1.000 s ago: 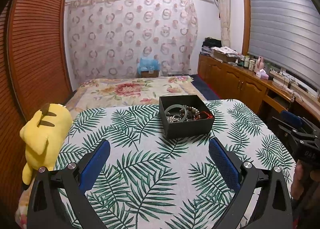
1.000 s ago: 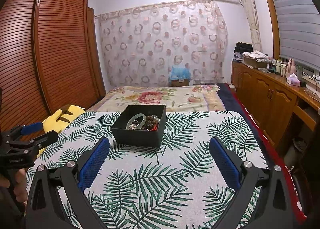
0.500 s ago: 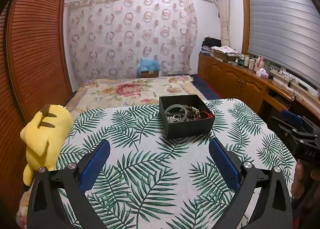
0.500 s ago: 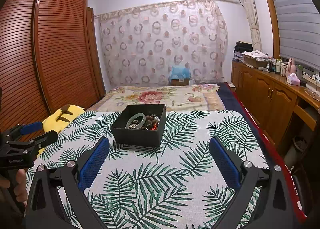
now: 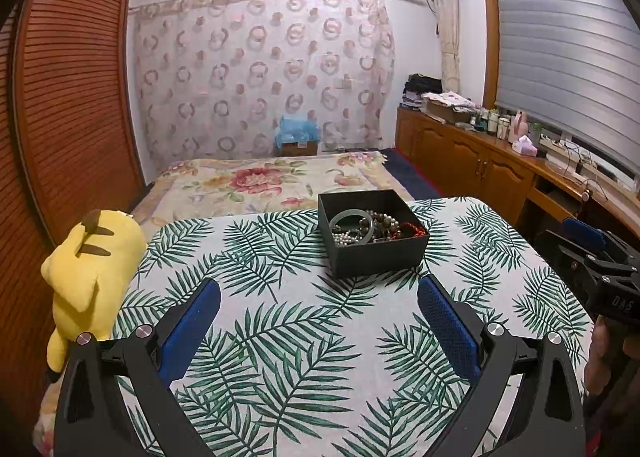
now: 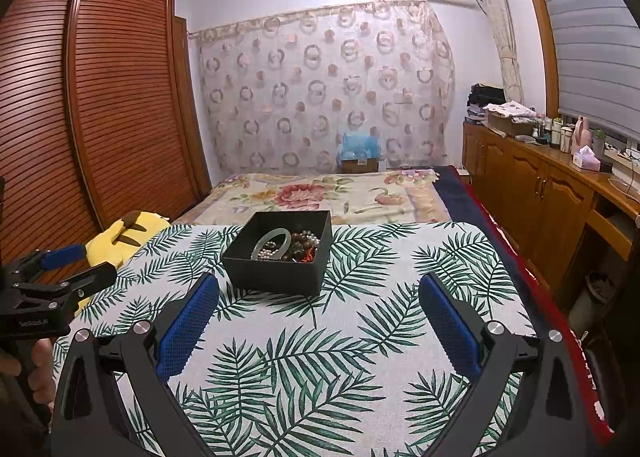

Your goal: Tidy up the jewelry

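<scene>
A black open box (image 5: 376, 257) stands on the table with the palm-leaf cloth (image 5: 280, 337). Inside lie a grey-green bangle (image 5: 352, 217), a pearl string (image 5: 352, 238), brown beads (image 5: 386, 223) and red beads (image 5: 414, 231). The box also shows in the right wrist view (image 6: 276, 277), with the bangle (image 6: 276, 237) in it. My left gripper (image 5: 318, 293) is open and empty, short of the box. My right gripper (image 6: 318, 293) is open and empty, short of the box and to its right. Each gripper shows at the other view's edge, the right (image 5: 592, 257) and the left (image 6: 60, 269).
A yellow plush toy (image 5: 92, 257) lies at the table's left edge. A bed with a floral cover (image 5: 264, 181) is behind the table. A louvred wooden wardrobe (image 6: 100, 97) is on the left. A wooden cabinet (image 6: 540, 185) with bottles runs along the right wall.
</scene>
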{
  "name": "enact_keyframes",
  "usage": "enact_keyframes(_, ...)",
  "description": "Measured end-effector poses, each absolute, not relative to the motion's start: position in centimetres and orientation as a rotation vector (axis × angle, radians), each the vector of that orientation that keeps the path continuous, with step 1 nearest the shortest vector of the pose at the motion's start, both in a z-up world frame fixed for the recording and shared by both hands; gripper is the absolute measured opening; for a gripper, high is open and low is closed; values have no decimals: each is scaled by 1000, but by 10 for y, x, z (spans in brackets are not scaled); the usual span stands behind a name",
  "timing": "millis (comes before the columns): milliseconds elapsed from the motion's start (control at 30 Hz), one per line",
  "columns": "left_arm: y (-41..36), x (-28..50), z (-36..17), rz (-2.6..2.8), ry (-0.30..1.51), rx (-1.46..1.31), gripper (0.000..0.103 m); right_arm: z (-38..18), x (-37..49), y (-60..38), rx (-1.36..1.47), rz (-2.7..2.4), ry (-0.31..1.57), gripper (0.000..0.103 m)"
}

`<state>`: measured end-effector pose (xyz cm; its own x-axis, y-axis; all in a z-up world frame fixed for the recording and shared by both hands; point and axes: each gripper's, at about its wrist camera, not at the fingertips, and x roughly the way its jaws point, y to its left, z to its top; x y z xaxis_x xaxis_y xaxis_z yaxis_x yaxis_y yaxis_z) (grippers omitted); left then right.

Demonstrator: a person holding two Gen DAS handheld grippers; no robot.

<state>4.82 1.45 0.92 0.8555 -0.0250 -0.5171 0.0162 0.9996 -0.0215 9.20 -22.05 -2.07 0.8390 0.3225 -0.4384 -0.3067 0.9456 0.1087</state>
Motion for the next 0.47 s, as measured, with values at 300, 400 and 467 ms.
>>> enact_keyframes(300, 12, 47, 10, -22, 545, -16, 95, -19, 92, -218, 35, 335, 470, 101)
enact_keyframes(400, 11, 47, 11, -24, 545, -17, 95, -20, 92, -218, 37, 334, 470, 101)
enact_keyframes(467, 11, 47, 10, -23, 547, -18, 95, -20, 91, -217, 36, 334, 469, 101)
